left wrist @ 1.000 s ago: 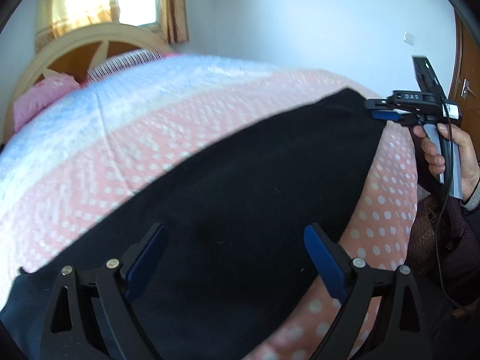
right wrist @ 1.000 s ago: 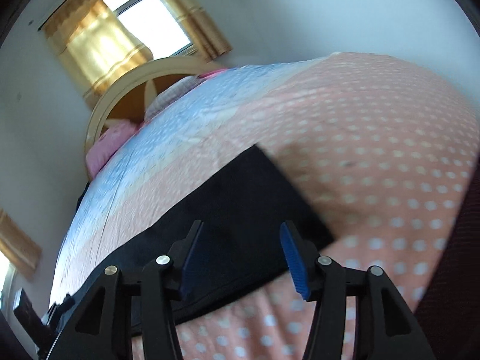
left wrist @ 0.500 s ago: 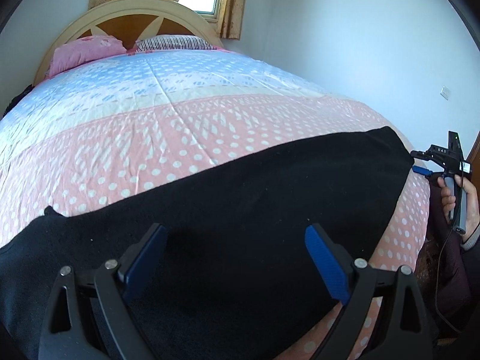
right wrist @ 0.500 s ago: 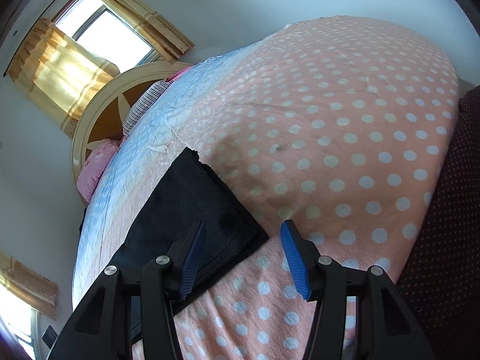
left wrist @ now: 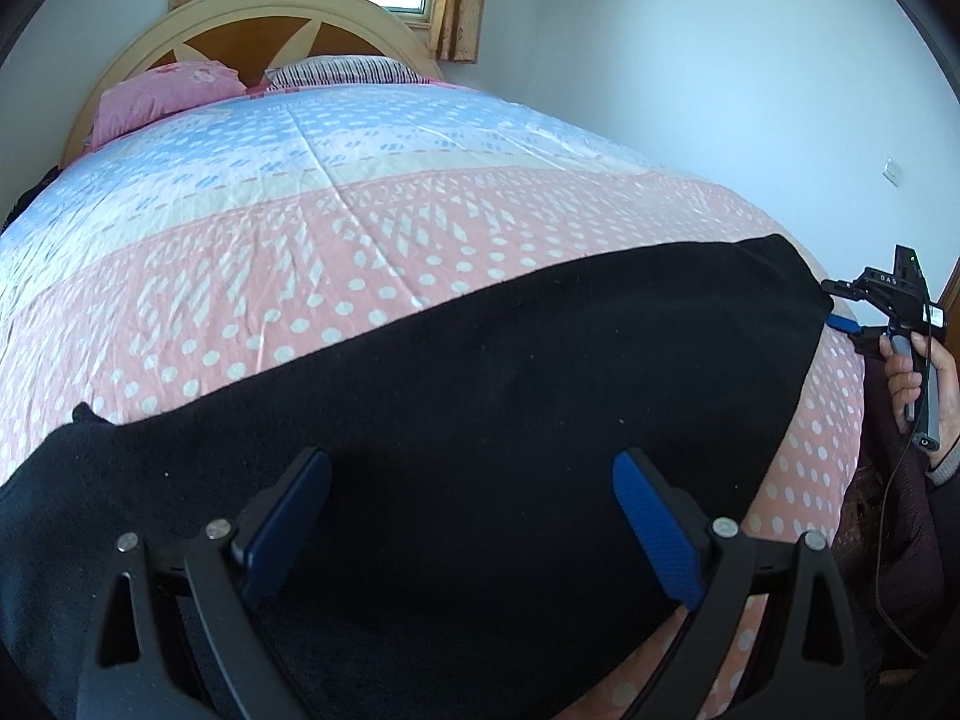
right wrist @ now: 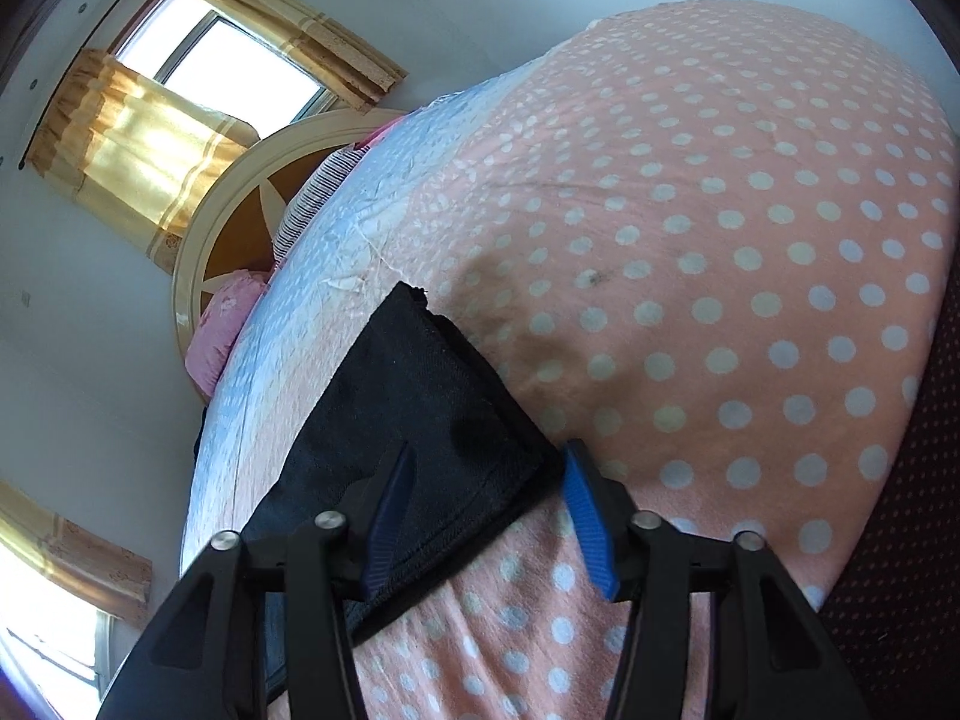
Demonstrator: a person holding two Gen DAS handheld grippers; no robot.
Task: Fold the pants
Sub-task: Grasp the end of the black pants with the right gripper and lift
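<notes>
Black pants (left wrist: 540,396) lie stretched across the pink dotted end of the bed. My left gripper (left wrist: 474,510) hovers just above their near part, jaws wide open and nothing between the pads. In the right wrist view the pants' hem end (right wrist: 432,396) lies flat. Its near corner sits between the blue pads of my right gripper (right wrist: 489,450), whose jaws are closing; a gap still shows and the pads do not press the cloth. The left wrist view shows the right gripper (left wrist: 831,303) at the pants' far right corner, held by a hand (left wrist: 912,378).
The bedspread (left wrist: 300,276) is pink with white dots near me and blue toward the headboard (left wrist: 288,18). A pink pillow (left wrist: 168,90) and a striped pillow (left wrist: 342,69) lie at the head. The white wall (left wrist: 690,72) runs along the right; the bed edge drops off at the right gripper.
My right gripper has come down onto the pants' corner and its jaws have narrowed around it. The left gripper's view has rolled level and it has shifted along the pants, still open.
</notes>
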